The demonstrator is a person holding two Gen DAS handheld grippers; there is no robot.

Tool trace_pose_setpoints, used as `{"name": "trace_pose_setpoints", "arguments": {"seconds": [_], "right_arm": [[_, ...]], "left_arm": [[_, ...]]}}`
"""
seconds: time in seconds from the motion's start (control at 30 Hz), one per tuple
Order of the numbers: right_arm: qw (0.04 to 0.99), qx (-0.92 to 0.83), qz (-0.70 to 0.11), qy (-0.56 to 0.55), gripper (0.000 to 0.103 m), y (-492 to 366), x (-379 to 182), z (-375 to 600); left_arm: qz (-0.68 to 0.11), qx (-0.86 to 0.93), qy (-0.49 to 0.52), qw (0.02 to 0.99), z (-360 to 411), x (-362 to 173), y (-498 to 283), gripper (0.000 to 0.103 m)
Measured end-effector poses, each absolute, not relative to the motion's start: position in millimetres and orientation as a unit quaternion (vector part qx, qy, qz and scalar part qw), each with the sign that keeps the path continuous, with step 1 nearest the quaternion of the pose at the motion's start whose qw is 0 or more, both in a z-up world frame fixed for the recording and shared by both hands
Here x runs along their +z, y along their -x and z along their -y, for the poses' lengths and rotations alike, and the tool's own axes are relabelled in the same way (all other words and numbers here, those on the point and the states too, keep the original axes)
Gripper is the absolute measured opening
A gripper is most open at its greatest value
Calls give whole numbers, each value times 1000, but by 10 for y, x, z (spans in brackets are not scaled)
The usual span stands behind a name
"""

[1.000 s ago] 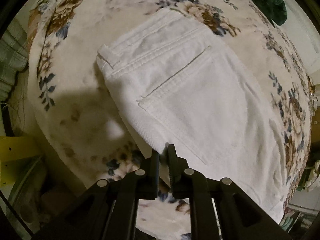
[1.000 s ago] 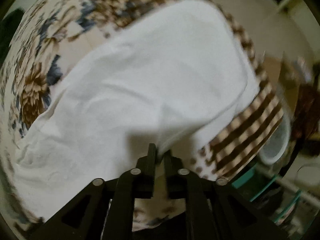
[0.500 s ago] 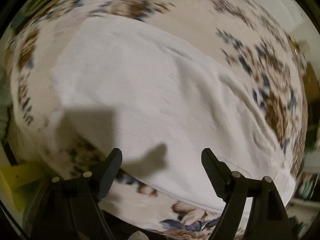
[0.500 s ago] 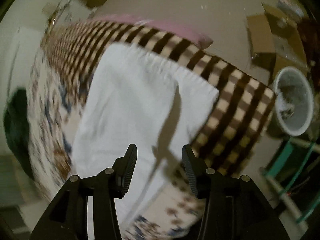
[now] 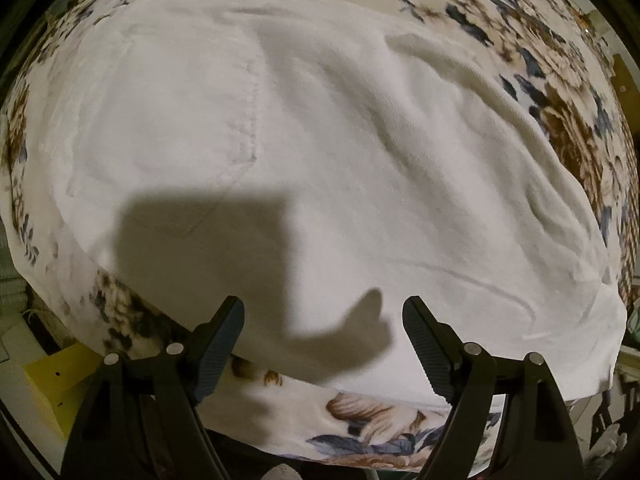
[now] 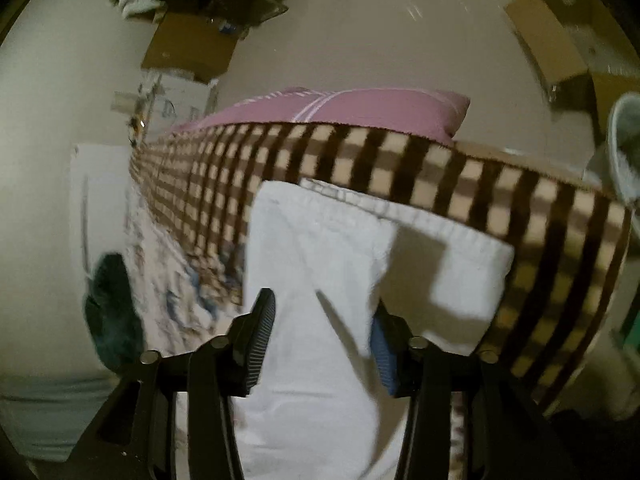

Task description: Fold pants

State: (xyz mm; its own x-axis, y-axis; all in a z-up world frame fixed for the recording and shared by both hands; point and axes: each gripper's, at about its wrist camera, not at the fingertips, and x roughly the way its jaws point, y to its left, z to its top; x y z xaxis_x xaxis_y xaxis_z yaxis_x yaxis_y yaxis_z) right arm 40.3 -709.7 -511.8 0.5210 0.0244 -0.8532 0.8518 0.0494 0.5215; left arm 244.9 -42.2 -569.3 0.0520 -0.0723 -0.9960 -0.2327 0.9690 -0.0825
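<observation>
White pants [image 5: 320,140] lie spread on a floral blanket [image 5: 380,432], with a back pocket seam toward the left. My left gripper [image 5: 324,320] points straight down over the near edge of the pants. Its jaws stand wide open and hold nothing. In the right wrist view the leg end of the pants [image 6: 360,248] reaches a brown checked blanket [image 6: 520,216]. My right gripper [image 6: 322,312] hovers over that leg with its jaws closing. White cloth shows between the fingers, and the pads do not press on it.
A pink cushion [image 6: 340,106] lies beyond the checked blanket. Cardboard pieces [image 6: 188,48] are scattered on the floor, and a pale bucket [image 6: 624,140] stands at the right. A dark green cloth [image 6: 112,312] sits on the bed's left side. A yellow box [image 5: 52,384] is below the bed edge.
Both grippers let go of the pants and opened. The left one moved across the pants toward the pocket area. The right one swung round to face the leg end, its jaws now narrower.
</observation>
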Motion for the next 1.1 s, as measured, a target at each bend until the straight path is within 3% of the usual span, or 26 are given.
{"name": "trace_pose_setpoints", "arguments": {"seconds": [0.03, 0.27, 0.43, 0.57, 0.63, 0.83, 0.87, 0.9, 0.93, 1.1], "right_arm": [[626, -339, -378, -592, 5, -422, -5133, 7100], [639, -388, -400, -531, 4, -237, -4866, 7024], [619, -403, -418, -529, 4, -58, -5039, 6999], [577, -413, -440, -550, 15, 82, -5307, 7099], [585, -402, -422, -564, 29, 128, -5276, 7115], [587, -381, -432, -569, 33, 75, -5355, 7062], [587, -380, -435, -567, 31, 53, -5389, 7053], [589, -381, -438, -562, 8, 23, -5395, 7041], [595, -385, -450, -544, 2, -39, -5365, 7011], [586, -420, -487, -492, 2, -62, -5245, 6992]], "left_arm": [[-687, 55, 108, 717, 442, -5699, -2477, 81], [-688, 40, 94, 719, 596, -5691, -2601, 81], [-690, 39, 93, 716, 536, -5729, -2603, 81], [-689, 36, 89, 718, 482, -5722, -2548, 81], [-689, 34, 85, 719, 523, -5731, -2511, 81], [-701, 38, 90, 706, 541, -5943, -2390, 81], [-702, 38, 87, 706, 551, -5957, -2376, 81], [-703, 36, 84, 706, 564, -5969, -2360, 81], [-703, 33, 80, 706, 573, -5977, -2344, 81], [-701, 28, 84, 707, 533, -5877, -2282, 81]]}}
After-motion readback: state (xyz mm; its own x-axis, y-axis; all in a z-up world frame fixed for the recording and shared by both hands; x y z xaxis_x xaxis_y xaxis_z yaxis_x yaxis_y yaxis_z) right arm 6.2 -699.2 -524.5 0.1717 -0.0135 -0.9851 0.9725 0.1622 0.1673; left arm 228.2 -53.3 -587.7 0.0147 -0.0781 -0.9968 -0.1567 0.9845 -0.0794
